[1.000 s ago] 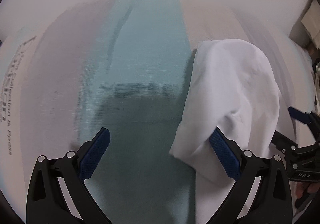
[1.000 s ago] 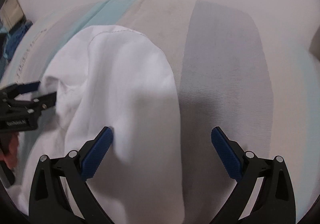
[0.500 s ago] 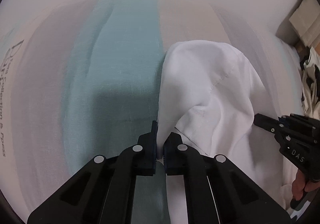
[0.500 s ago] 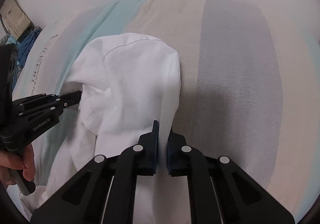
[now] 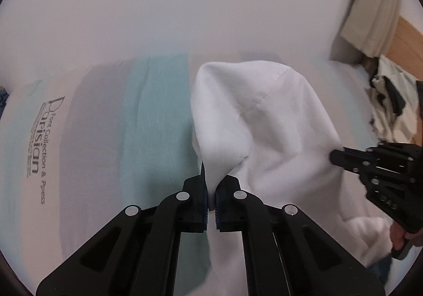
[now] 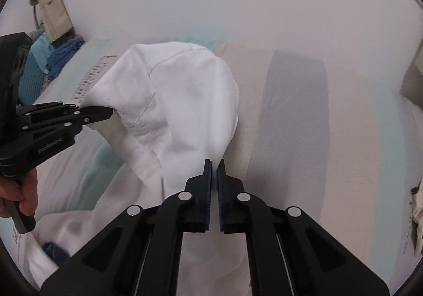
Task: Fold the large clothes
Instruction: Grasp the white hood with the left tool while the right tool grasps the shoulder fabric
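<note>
I'm pinching the white woven garment (image 5: 264, 121) with both tongs: left gripper (image 5: 211, 190) and right gripper (image 6: 214, 179) clamped tight on soft folds, tenting it over the striped bedsheet (image 5: 156, 121).

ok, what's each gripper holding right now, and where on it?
Both are shut on the white garment: the left gripper pinches a fold at its left edge, the right gripper a fold at its right edge.
</note>
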### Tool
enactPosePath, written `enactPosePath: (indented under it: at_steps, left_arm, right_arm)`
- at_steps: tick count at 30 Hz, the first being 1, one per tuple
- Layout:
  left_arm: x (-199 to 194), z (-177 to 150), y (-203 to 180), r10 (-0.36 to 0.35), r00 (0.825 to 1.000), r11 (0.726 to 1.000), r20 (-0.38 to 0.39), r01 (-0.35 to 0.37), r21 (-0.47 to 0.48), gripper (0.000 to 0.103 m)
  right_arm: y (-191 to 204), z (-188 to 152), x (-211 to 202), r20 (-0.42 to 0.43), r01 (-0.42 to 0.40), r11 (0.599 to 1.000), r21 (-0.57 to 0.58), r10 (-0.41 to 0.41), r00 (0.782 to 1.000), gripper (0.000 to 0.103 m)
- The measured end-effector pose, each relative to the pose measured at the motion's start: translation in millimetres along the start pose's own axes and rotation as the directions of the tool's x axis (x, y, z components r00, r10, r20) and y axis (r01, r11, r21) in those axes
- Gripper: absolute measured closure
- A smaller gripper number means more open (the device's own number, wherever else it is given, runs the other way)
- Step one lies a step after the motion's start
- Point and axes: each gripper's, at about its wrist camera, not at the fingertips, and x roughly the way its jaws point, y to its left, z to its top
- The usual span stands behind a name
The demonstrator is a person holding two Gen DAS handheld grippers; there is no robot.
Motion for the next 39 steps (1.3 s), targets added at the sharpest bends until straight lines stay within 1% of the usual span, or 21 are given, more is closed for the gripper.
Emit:
enactPosePath:
  at_steps: [3,5,9,12,13,14,16,20,23,24,25,26,28,31,34,36,38,39]
  left_arm:
    - [-20,-17,-12,0.021,1.0,0.999,-0.007,-0.021,0.025,0.1]
    - [-38,-22,-10,0.028,0.999,1.0,0.023,-0.028,0.0,0.1]
    - [-95,-44,-25,0.031,0.996,1.0,0.087,-0.031,-0.003,0.1]
    - [-124,-63,-43,0.043,0.991,0.999,0.124,-0.045,0.012,0.1]
    - [-140,-76,-49,0.054,0.989,0.998,0.139,-0.056,0.01,0.1]
    - [-146,-82,-57,0.059,0.988,0.998,0.14,-0.06,0.006,0.1]
    - [-165,-107,-66,0.07,0.987,0.997,0.143,-0.072,0.004,0.1]
    - [-196,-156,-85,0.096,0.988,0.995,0.117,-0.093,-0.032,0.1]
    - [-212,-191,-101,0.108,0.99,0.994,0.093,-0.105,-0.033,0.1]
    - [-215,-208,-107,0.107,0.992,0.994,0.07,-0.105,-0.031,0.1]
    - [-215,-218,-109,0.102,0.993,0.994,0.054,-0.101,-0.034,0.1]
    - [-216,-232,-114,0.107,0.994,0.994,0.034,-0.107,-0.026,0.1]
    - [-212,-255,-117,0.109,0.994,0.994,0.001,-0.109,-0.022,0.1]
    - [-214,-278,-116,0.113,0.993,0.993,-0.02,-0.113,-0.032,0.1]
    - [-233,-288,-108,0.111,0.994,0.992,-0.005,-0.111,-0.065,0.1]
    - [-249,-290,-103,0.102,0.995,0.991,0.012,-0.1,-0.085,0.1]
    - [-273,-290,-100,0.089,0.995,0.992,0.035,-0.086,-0.094,0.1]
    - [-283,-291,-99,0.089,0.995,0.992,0.045,-0.084,-0.094,0.1]
  right_arm:
    - [5,-12,-11,-0.012,-0.002,1.0,-0.003,0.002,1.0,0.1]
    - [8,-17,-20,-0.008,-0.009,1.0,0.007,0.01,1.0,0.101]
    - [18,-26,-53,0.049,-0.035,0.999,0.032,0.034,0.998,0.101]
    - [22,-41,-82,0.086,-0.041,0.998,0.044,0.037,0.996,0.101]
    - [22,-46,-90,0.09,-0.045,0.998,0.047,0.041,0.995,0.101]
    - [26,-55,-100,0.096,-0.047,0.998,0.045,0.043,0.994,0.101]
    - [35,-76,-120,0.099,-0.043,0.999,0.029,0.039,0.994,0.101]
    - [48,-113,-156,0.093,-0.032,0.999,0.011,0.031,0.995,0.103]
    - [60,-146,-176,0.066,-0.021,1.0,-0.006,0.021,0.998,0.103]
    - [63,-161,-181,0.046,-0.021,1.0,-0.006,0.022,0.999,0.103]
    - [64,-172,-184,0.025,-0.026,1.0,0.005,0.026,0.999,0.103]
    - [66,-189,-186,-0.01,-0.035,0.999,0.025,0.035,0.999,0.103]
    - [72,-212,-191,-0.045,-0.036,0.999,0.035,0.037,0.998,0.103]
    - [76,-242,-196,-0.096,-0.043,0.998,0.044,0.047,0.994,0.103]
    - [82,-252,-196,-0.13,-0.051,0.997,0.058,0.059,0.99,0.103]
    - [87,-255,-195,-0.143,-0.063,0.996,0.069,0.072,0.987,0.1]
    - [84,-251,-194,-0.159,-0.091,0.989,0.118,0.11,0.981,0.1]
    - [82,-250,-195,-0.159,-0.097,0.986,0.138,0.119,0.98,0.095]
